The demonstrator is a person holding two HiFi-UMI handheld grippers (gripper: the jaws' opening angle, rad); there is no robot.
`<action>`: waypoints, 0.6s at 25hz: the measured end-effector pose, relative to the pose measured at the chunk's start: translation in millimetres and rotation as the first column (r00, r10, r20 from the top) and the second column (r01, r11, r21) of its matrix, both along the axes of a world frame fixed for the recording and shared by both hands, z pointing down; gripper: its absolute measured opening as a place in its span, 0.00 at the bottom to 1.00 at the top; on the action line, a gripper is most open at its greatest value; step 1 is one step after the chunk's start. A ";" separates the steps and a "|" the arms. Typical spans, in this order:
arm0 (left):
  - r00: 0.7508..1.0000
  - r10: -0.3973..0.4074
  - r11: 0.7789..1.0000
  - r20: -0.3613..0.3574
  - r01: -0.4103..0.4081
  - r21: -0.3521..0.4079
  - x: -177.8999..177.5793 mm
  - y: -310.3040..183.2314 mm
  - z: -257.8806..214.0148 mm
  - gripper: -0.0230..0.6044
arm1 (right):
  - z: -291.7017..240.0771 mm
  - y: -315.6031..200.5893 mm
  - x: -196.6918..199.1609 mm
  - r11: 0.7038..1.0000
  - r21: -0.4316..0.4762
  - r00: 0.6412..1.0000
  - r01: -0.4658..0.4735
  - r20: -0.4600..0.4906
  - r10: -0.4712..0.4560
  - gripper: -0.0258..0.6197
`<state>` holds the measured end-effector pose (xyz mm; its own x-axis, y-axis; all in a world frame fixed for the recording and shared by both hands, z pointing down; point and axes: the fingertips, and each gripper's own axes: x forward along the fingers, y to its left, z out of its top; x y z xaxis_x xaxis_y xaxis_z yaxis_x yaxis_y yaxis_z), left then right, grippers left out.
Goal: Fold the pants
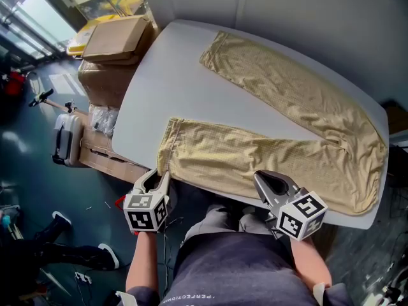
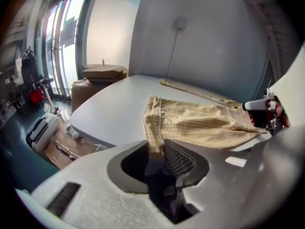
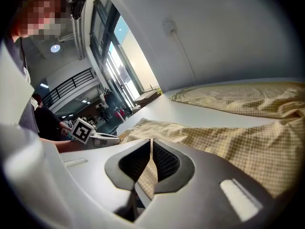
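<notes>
Tan checked pants (image 1: 287, 107) lie spread flat on the pale table (image 1: 172, 81), legs pointing left and waist at the right end. My left gripper (image 1: 159, 176) is at the near leg's hem corner. In the left gripper view the hem (image 2: 153, 123) runs down between the jaws of this gripper (image 2: 156, 146), which are shut on it. My right gripper (image 1: 260, 176) sits at the near edge of the same leg, further right. Its jaws (image 3: 150, 144) are almost together, with a fold of the cloth (image 3: 238, 142) pinched between them.
Cardboard boxes (image 1: 118, 40) are stacked beyond the table's left end, with a grey case (image 1: 67, 139) on the floor below them. A wall runs close behind the table. Another person's shoes (image 1: 60, 218) are on the floor at the lower left.
</notes>
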<state>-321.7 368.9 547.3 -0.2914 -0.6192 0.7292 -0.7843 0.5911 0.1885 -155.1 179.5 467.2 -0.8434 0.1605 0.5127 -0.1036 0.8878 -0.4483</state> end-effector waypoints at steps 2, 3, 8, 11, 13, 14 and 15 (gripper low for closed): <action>0.999 0.038 0.999 -0.004 -0.038 0.011 4.7 -8.2 -4.3 0.12 | -0.6 -4.2 2.4 1.000 0.008 1.000 -0.016 -0.003 0.016 0.06; 0.998 0.055 0.998 -0.007 -0.055 0.021 6.5 -12.9 -7.0 0.10 | -0.7 -6.7 4.6 1.000 0.012 1.000 -0.026 -0.004 0.026 0.06; 0.996 0.087 0.992 -0.034 -0.083 0.099 2.8 -34.6 -24.7 0.09 | -1.2 -20.4 18.6 0.996 0.007 0.996 -0.091 -0.001 0.091 0.06; 0.991 0.133 0.987 -0.017 -0.131 0.098 2.3 -53.2 -32.4 0.09 | -1.2 -30.6 28.0 0.992 0.008 0.992 -0.123 -0.004 0.123 0.06; 0.985 0.170 0.980 -0.015 -0.167 0.110 7.1 -68.7 -39.4 0.09 | -0.6 -36.0 34.1 0.990 0.007 0.990 -0.140 -0.002 0.140 0.06; 0.982 0.188 0.975 -0.015 -0.185 0.123 11.3 -77.6 -44.2 0.09 | -0.4 -38.5 37.9 0.989 0.007 0.989 -0.148 0.000 0.148 0.06; 0.978 0.209 0.969 -0.015 -0.204 0.139 16.8 -87.5 -49.7 0.09 | -0.2 -41.5 42.3 0.988 0.009 0.988 -0.156 0.001 0.156 0.06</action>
<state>-304.9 281.5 497.6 -0.1266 -0.7578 0.6401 -0.8796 0.3841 0.2808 -112.8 137.9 467.0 -0.8578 0.0221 0.5135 -0.2414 0.8648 -0.4404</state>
